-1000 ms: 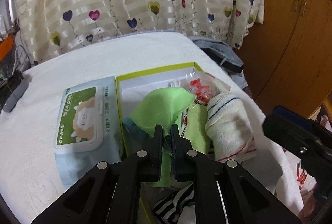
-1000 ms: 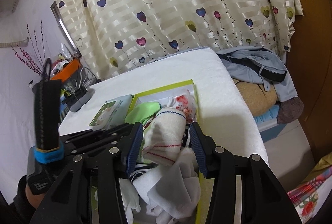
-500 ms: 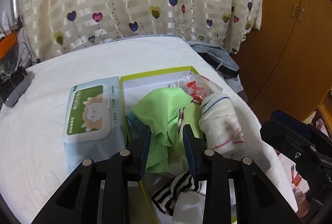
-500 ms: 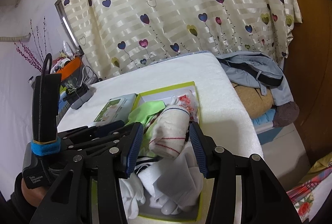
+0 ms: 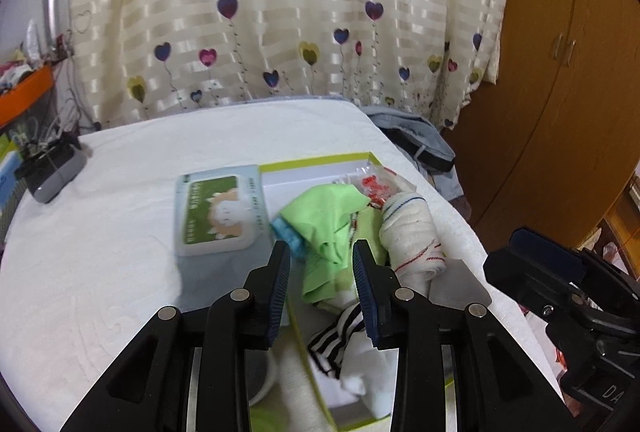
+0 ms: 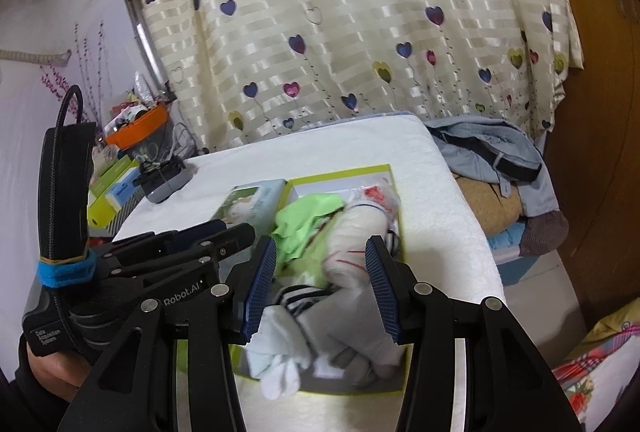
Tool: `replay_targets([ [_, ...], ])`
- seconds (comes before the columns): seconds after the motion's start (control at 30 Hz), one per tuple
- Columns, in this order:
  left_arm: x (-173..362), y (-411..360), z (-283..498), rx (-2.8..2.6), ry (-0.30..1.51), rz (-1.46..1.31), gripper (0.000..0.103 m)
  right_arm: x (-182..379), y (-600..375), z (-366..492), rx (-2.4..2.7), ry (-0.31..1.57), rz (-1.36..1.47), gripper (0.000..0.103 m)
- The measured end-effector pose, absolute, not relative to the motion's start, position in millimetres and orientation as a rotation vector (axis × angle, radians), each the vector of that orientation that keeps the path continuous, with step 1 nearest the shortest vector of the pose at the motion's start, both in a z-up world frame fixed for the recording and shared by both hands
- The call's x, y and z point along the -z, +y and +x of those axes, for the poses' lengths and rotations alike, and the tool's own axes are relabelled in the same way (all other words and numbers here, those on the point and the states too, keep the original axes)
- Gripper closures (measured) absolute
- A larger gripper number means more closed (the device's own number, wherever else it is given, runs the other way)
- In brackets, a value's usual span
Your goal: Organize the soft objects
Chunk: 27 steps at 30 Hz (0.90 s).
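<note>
Left wrist view shows the left tongs (image 5: 322, 280) released and empty above the green cloth (image 5: 326, 220) heaped in the lime-rimmed box (image 5: 316, 163), right tongs (image 6: 322, 286) likewise released over it; likely between placements, next fetching another soft item.

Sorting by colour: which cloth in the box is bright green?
The crumpled green cloth, left of the white rolled towel; the socks are black-and-white striped.
</note>
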<state>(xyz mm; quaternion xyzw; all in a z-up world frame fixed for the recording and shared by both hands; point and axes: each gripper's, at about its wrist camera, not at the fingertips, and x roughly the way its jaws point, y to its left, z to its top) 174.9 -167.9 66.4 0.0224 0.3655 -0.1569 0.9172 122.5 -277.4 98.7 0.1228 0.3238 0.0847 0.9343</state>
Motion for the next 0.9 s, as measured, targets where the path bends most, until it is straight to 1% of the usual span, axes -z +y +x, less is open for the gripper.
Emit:
replay_targets([
  [0.33, -81, -116, 144, 0.231, 0.705, 0.018, 0.072, -109, -241, 110, -0.237, 0.646, 0.196, 0.055],
  [0.67, -79, -99, 93, 0.206, 0.681, 0.025, 0.072, -106, -222, 69, -0.235, 0.645, 0.137, 0.055],
  [0.9, -70, -91, 58, 0.173, 0.658, 0.033, 0.072, -90, -213, 44, -0.219, 0.691, 0.107, 0.055],
])
